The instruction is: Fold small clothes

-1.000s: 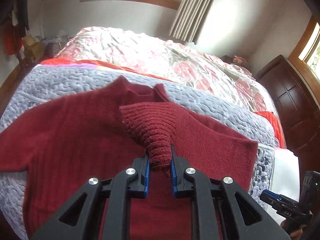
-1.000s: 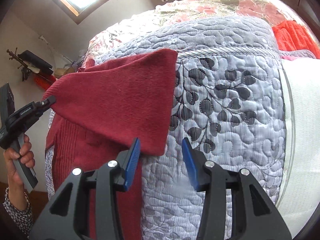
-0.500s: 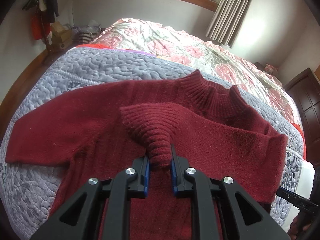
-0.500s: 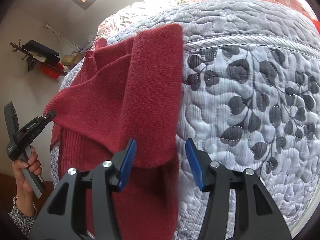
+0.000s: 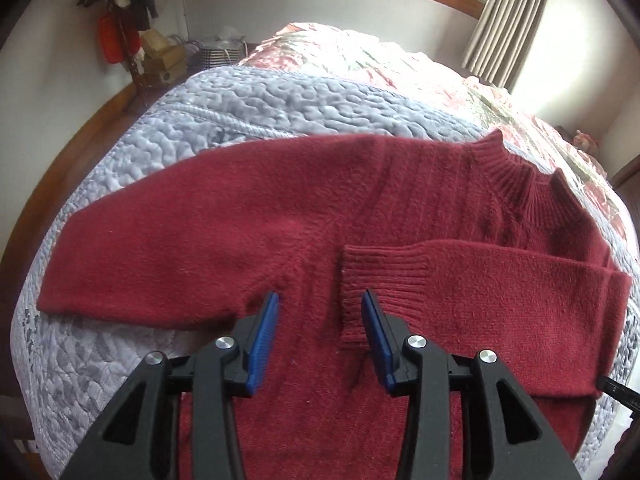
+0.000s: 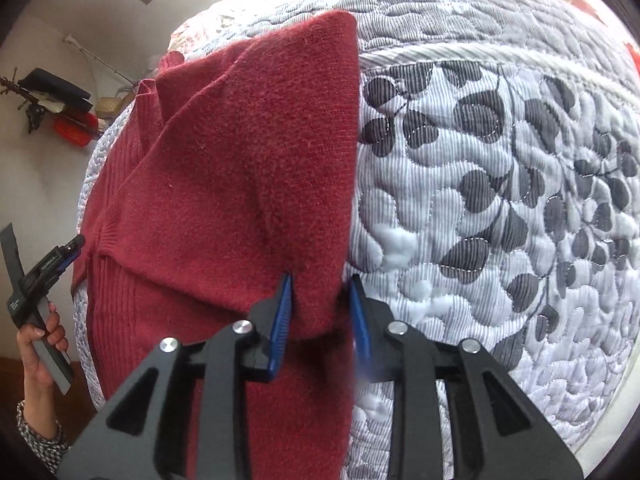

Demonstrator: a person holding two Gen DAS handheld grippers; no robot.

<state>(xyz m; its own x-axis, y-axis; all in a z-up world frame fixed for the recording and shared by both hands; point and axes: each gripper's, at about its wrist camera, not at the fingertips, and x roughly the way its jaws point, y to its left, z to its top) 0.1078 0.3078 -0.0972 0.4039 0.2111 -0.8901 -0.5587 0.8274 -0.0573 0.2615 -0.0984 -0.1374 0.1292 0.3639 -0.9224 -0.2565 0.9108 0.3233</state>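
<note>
Fuzzy red knit sweater (image 5: 400, 208), ribbed cuff (image 5: 384, 276) folded in, lies on puffy quilt (image 5: 280, 104).

Quilted bed (image 5: 280, 96); curtained window (image 5: 504, 20) — daylight

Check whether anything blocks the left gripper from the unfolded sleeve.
Nothing visible does. The left gripper is open over the sweater, and the flat sleeve lies uncovered on the quilt just to its left.

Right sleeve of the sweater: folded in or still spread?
Folded in: the right sleeve lies across the sweater, cuff mid-chest.
</note>
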